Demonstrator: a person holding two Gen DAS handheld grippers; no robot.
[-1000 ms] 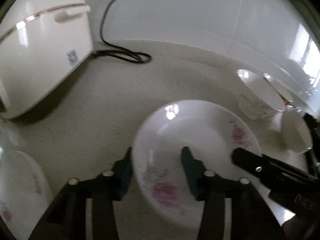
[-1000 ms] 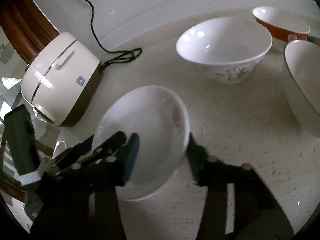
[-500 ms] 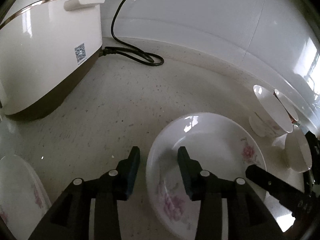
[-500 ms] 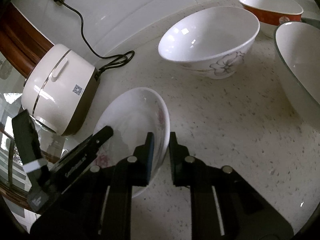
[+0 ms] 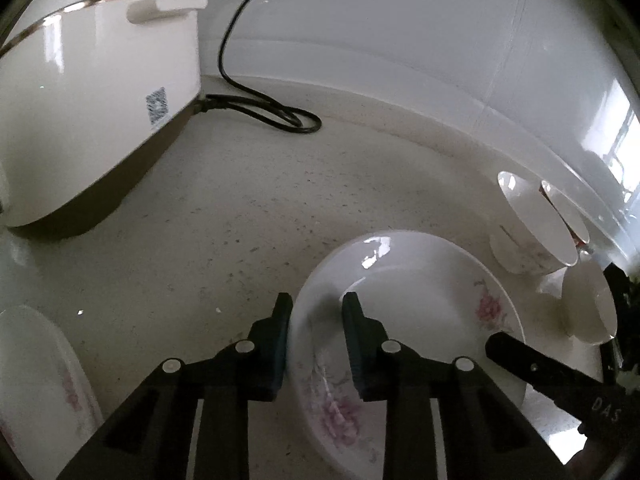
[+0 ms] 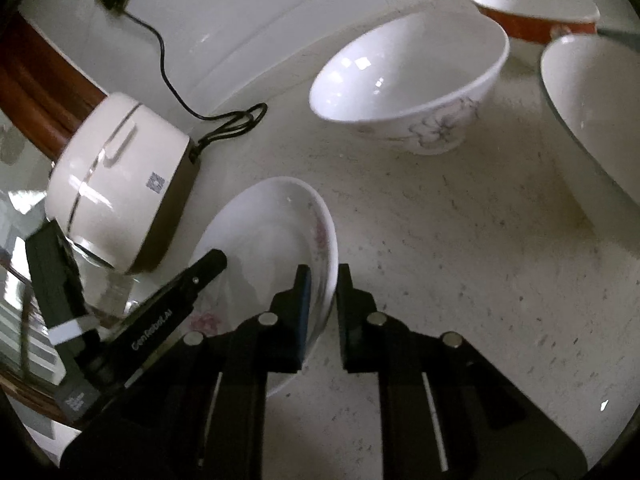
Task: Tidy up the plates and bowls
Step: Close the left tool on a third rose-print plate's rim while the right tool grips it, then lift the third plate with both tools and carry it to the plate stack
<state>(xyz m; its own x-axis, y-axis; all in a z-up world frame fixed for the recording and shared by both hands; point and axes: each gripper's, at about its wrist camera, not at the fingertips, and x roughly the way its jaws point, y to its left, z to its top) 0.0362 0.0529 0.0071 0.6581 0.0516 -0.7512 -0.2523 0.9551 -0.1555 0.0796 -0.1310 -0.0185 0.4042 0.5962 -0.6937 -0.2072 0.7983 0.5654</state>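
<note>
A white plate with pink flowers [image 5: 420, 320] is held between both grippers above the speckled counter. My left gripper [image 5: 316, 308] is shut on its left rim, one finger inside, one outside. My right gripper [image 6: 322, 280] is shut on the plate's right rim [image 6: 280, 236]. The other gripper's finger shows in each view, in the left wrist view [image 5: 552, 376] and in the right wrist view [image 6: 180, 296]. A second flowered plate [image 5: 36, 384] lies at the lower left of the left wrist view.
A white rice cooker [image 5: 80, 92] with a black cord [image 5: 272, 112] stands at the left by the wall. A white flowered bowl [image 6: 412, 88], a red-and-white bowl [image 6: 532, 12] and a large white bowl [image 6: 600, 112] stand at the right on the counter [image 6: 460, 260].
Both grippers closed on the plate's rim, the right one from wide open. The plate lifted and moved toward the rice cooker.
</note>
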